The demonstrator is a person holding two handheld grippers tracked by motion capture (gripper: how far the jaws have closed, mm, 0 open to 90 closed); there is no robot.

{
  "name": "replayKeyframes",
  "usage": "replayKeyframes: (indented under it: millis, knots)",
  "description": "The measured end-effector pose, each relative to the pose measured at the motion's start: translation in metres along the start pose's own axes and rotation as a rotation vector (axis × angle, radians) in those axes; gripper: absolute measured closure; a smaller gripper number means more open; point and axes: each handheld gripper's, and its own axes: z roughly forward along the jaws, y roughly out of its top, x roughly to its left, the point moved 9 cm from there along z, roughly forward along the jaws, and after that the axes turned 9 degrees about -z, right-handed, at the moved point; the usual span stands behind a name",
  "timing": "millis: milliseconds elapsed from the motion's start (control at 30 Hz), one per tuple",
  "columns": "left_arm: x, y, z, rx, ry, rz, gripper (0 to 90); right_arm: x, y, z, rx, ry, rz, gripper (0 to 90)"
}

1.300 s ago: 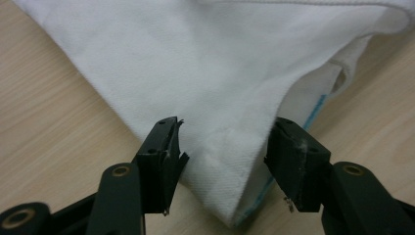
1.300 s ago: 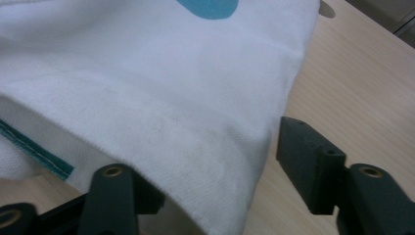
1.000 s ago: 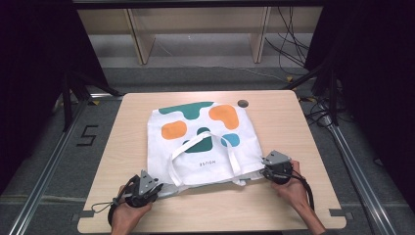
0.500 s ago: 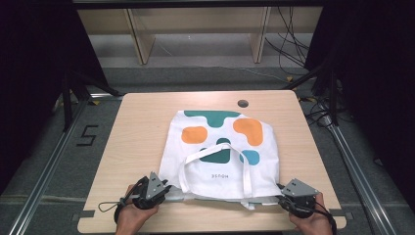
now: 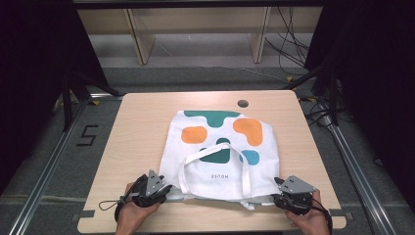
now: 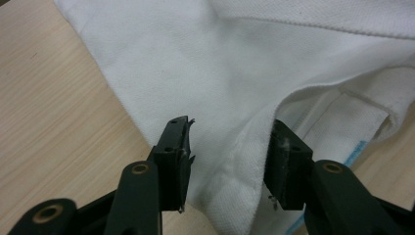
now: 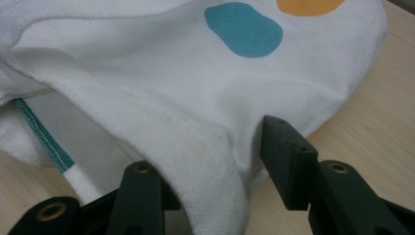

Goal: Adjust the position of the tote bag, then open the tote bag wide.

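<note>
Now both grippers' jaws just opened; tote bag (image 5: 220,147) corners between.

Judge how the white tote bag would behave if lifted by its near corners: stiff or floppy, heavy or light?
Probably floppy: the tote bag lies flat, its cloth bunching between the left gripper. Likely light, being thin fabric. Its handles would probably dangle.

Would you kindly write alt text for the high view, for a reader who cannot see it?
A white fabric tote bag with teal, orange and blue blobs lies flat on a light wooden table, its handles toward the person. The left gripper and right gripper sit at its near corners; their jaws have just been opening, with cloth between them.
</note>
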Motion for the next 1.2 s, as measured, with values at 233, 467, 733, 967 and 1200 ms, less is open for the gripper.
replayKeyframes:
  millis: [233, 467, 733, 967, 1200]
  knots:
    - [0.002, 0.001, 0.001, -0.002, 0.008, 0.009, 54.3, -0.001, 0.001, 0.003, 0.005, -0.010, -0.015, 52.5]
    - [0.003, 0.002, 0.000, 0.002, 0.020, 0.032, 46.6, -0.003, 0.000, 0.004, 0.006, -0.016, 0.006, 48.6]
    - [-0.005, 0.010, -0.001, -0.040, -0.046, 0.049, 37.5, -0.003, 0.001, 0.005, 0.011, -0.016, 0.006, 45.1]
    - [-0.011, 0.016, 0.008, -0.036, -0.054, 0.082, 38.4, -0.003, 0.002, 0.005, 0.002, -0.018, -0.001, 43.4]
    - [-0.007, 0.017, 0.008, -0.037, -0.058, 0.088, 45.3, 0.000, 0.007, 0.006, -0.001, -0.017, -0.026, 43.0]
